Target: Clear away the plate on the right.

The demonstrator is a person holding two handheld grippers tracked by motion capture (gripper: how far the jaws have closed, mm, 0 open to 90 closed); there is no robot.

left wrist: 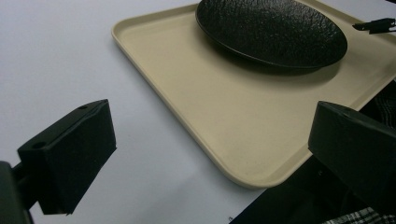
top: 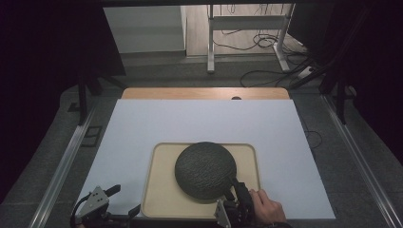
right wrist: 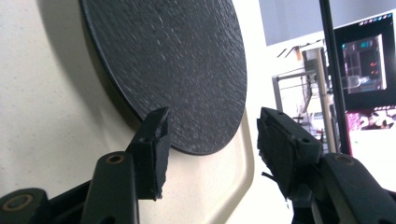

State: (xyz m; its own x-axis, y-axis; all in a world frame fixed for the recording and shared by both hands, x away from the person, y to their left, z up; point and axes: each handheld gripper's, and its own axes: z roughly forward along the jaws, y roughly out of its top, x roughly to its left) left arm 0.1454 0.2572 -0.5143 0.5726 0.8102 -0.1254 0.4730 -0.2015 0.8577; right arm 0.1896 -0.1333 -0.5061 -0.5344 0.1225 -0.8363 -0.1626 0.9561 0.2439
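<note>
Black plate on beige tray — white tabletop.

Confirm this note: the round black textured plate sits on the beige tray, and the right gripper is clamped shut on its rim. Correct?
Not quite. The round black textured plate does sit on the beige tray, but the right gripper is open: the right gripper view shows its jaws spread on either side of the plate's rim, not clamped on it.

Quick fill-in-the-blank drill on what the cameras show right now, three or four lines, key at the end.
1. The black plate sits on the beige ____.
2. The tray lies on a ____ sheet covering the table.
3. The right gripper has its jaws ____, one on each side of the plate's rim.
4. The left gripper holds ____.

Missing words: tray; white; open; nothing
</note>
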